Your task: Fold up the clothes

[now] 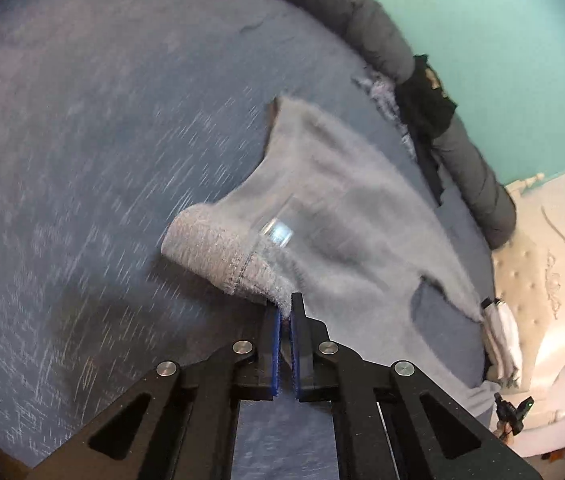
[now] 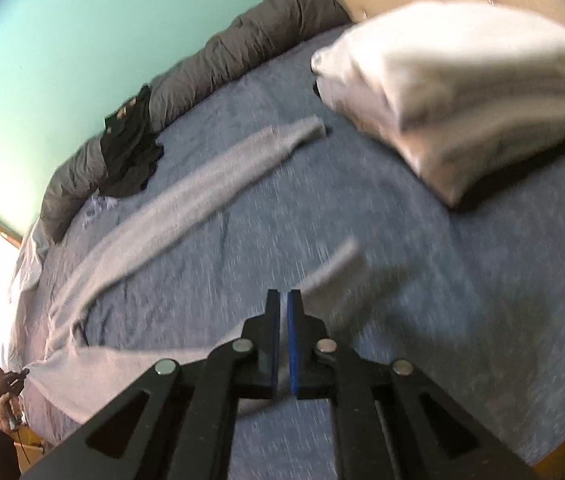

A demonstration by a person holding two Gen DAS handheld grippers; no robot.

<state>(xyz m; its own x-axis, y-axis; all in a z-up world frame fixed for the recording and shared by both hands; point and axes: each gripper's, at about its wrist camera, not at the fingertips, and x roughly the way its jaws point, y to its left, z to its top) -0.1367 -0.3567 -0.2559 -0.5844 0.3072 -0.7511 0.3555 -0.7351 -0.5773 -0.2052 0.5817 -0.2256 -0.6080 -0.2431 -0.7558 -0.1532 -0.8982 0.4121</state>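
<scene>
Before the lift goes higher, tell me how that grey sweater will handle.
Probably floppy: the grey sweater hangs stretched between the left claw and the right claw, and a sleeve trails limp over the blue bedspread. Its fuzzy knit likely grips the pads rather than sliding.

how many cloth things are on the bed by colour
grey: 2, the sweater and the rolled duvet
black: 1, the crumpled garment
white: 1, the folded stack
total: 4
</scene>
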